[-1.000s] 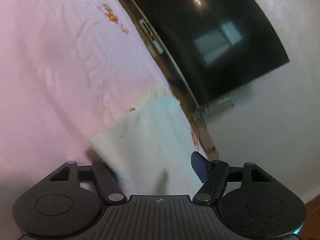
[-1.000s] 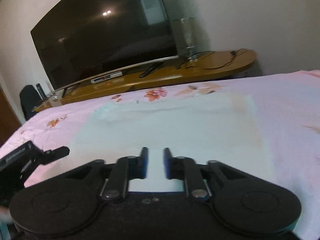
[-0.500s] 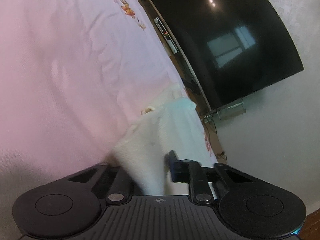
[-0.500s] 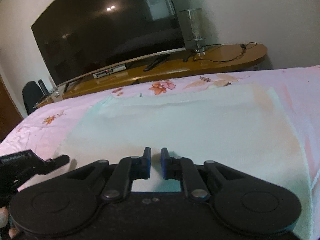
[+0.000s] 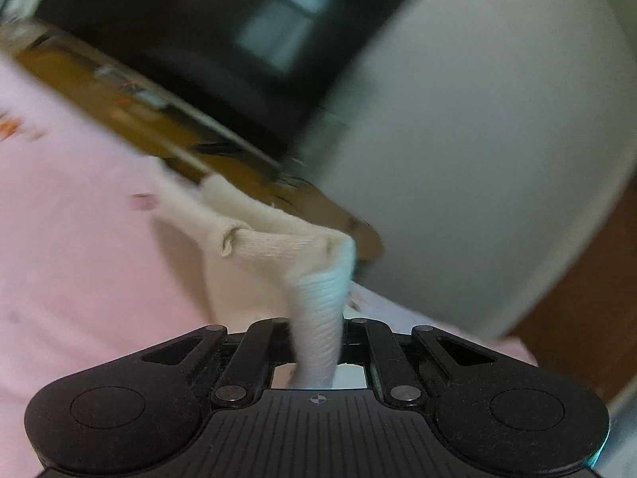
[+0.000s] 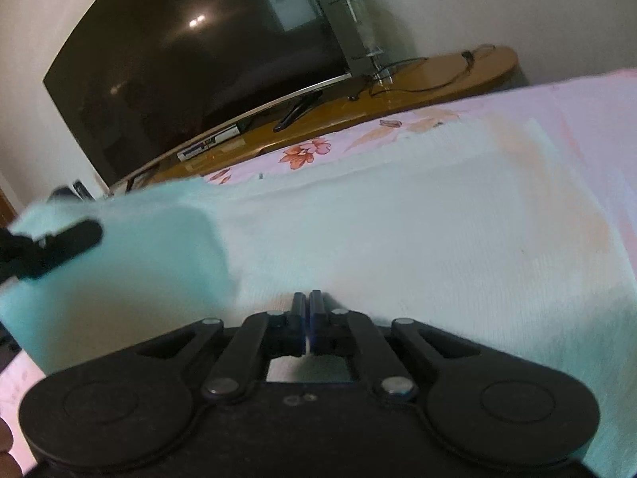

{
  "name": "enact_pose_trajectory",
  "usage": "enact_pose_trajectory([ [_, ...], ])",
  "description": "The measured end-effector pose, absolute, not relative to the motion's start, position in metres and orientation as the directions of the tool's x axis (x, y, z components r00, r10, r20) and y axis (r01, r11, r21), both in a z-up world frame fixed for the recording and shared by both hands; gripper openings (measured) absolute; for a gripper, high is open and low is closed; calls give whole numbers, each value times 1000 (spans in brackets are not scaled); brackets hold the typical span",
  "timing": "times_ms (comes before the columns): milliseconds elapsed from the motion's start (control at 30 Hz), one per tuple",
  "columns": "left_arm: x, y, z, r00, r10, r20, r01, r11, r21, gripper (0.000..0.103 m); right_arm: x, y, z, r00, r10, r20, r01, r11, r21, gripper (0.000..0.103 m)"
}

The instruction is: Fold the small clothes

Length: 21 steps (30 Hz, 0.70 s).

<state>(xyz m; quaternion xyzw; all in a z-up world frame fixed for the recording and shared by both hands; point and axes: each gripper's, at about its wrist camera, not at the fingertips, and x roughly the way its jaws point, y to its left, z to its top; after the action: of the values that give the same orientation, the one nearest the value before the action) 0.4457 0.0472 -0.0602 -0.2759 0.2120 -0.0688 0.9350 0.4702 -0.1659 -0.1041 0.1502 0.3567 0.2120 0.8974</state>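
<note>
Left gripper [image 5: 318, 342]: clamped on a bunched edge of the cloth [image 5: 278, 247]; corner raised off the bed [image 5: 71, 263], picture blurred.
Same gripper, right view [image 6: 51, 239]: dark finger at the left, with a pale green flap hanging beside it.
Right gripper [image 6: 305, 318]: jaws together, tips low on the near edge of the cloth [image 6: 398, 239]; whether a layer is pinched between them, cannot tell.
Cloth: pale, ribbed knit, spread flat over most of the pink flowered bed; left corner lifted, the rest lying smooth.
Beyond: wooden shelf [image 6: 418, 83] past the bed edge, dark TV [image 6: 199, 59] on it, cables at the right end.
Step in hand: probably start of the first fold, left corner picked up while the right side holds the near edge down.
Next move: likely to carry the lifted corner across toward the opposite side, keep the edge straight and taut, lay it down aligned, then release.
Risk: thin bunched grip may slip; dragging may wrinkle the flat part.
</note>
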Motion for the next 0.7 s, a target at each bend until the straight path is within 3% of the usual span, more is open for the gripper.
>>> enact_pose_trajectory([
  [133, 464, -1, -48, 837, -352, -419, 130, 872, -472, 7, 467, -195, -102, 666, 516, -539, -212, 824, 526, 0],
  [267, 488, -57, -62, 753, -392, -529, 202, 902, -380, 8, 444, -272, -95, 767, 441, -465, -56, 769, 636, 24],
  [333, 493, -87, -76, 714, -385, -585, 233, 918, -321, 8, 430, -313, -92, 793, 402, -457, -6, 755, 655, 26],
  [400, 493, -115, -87, 681, -384, -624, 270, 923, -274, 31, 415, -347, -88, 812, 358, -461, 38, 755, 654, 30],
  [433, 487, -125, -90, 662, -428, -615, 305, 904, -300, 56, 406, -363, -86, 819, 336, -465, 55, 761, 646, 31],
  [467, 479, -134, -89, 652, -471, -595, 343, 882, -322, 65, 400, -373, -83, 824, 323, -465, 61, 766, 640, 32],
  [600, 452, -121, -74, 688, -513, -514, 350, 854, -384, 64, 384, -399, -80, 840, 287, -461, 87, 767, 636, 34],
  [700, 439, -78, -58, 768, -431, -474, 267, 888, -375, 64, 380, -396, -79, 834, 336, -438, 38, 757, 652, 35],
])
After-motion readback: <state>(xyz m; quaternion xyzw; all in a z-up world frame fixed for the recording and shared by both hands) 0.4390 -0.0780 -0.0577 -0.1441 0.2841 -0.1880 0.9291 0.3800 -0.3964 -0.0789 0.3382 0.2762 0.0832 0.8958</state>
